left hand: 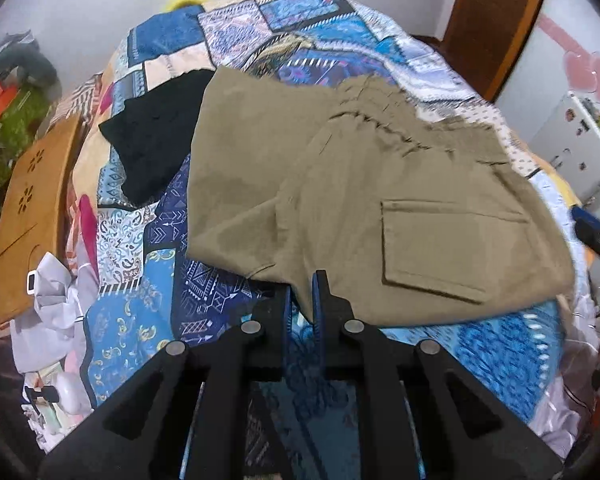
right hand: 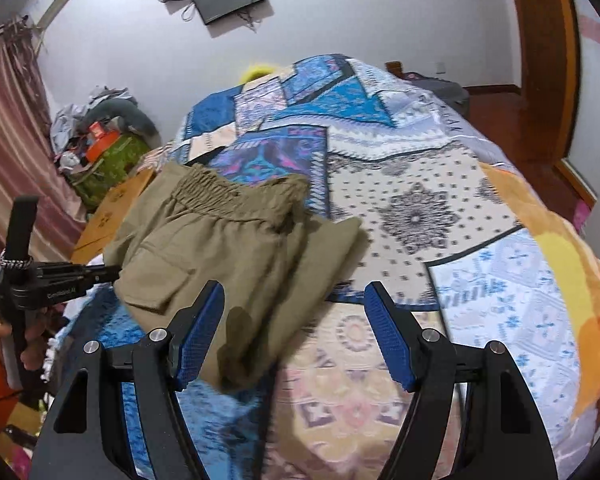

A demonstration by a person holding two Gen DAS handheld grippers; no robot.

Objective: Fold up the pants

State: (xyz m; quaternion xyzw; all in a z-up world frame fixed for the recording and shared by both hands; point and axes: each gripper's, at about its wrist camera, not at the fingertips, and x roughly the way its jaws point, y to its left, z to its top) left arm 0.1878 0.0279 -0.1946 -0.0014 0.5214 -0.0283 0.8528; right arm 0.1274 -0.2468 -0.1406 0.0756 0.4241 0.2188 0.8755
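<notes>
Khaki pants lie folded on the patterned bedspread, elastic waistband at the far side and a flap pocket facing up. My left gripper is shut on the near edge of the pants, a fold of khaki cloth pinched between its blue pads. The right wrist view shows those pants from the other side, with the left gripper at their left edge and a hand holding it. My right gripper hangs open just above the near corner of the pants, its pads touching nothing.
A black garment lies beside the pants on the far left. A wooden board and crumpled white cloth sit at the bed's left edge. A green bag with clutter stands by the curtain. Bare bedspread stretches to the right.
</notes>
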